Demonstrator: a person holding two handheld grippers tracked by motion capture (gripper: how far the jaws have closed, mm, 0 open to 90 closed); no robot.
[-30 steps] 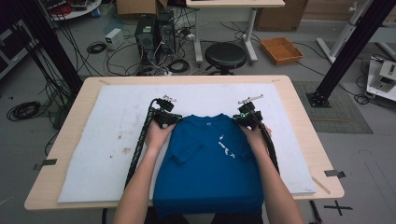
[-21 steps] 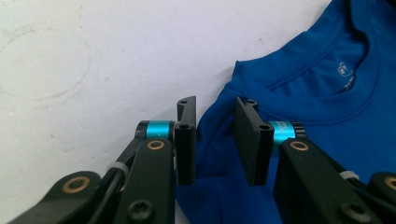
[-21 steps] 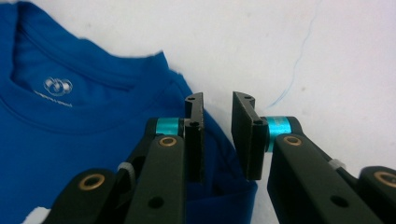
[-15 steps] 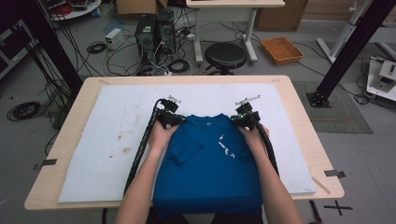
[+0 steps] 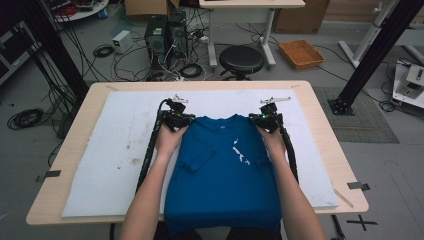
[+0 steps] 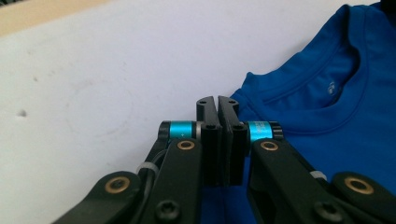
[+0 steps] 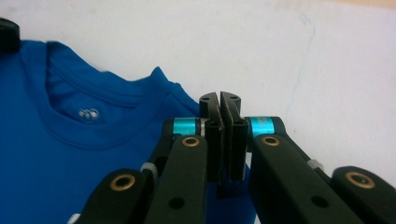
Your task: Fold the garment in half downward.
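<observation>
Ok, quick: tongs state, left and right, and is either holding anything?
Left tongs: shut, pinching the blue T-shirt at its shoulder edge.
Right tongs: shut, pinching the T-shirt's other shoulder edge.

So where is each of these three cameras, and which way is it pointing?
High view: above the person's side, looking forward and down on the table; both forearms and hands show.
Left gripper view: rides on the left gripper, looking along its shut jaws.
Right gripper view: rides on the right gripper, the same way.
All three share the blue T-shirt on the white mat.
</observation>
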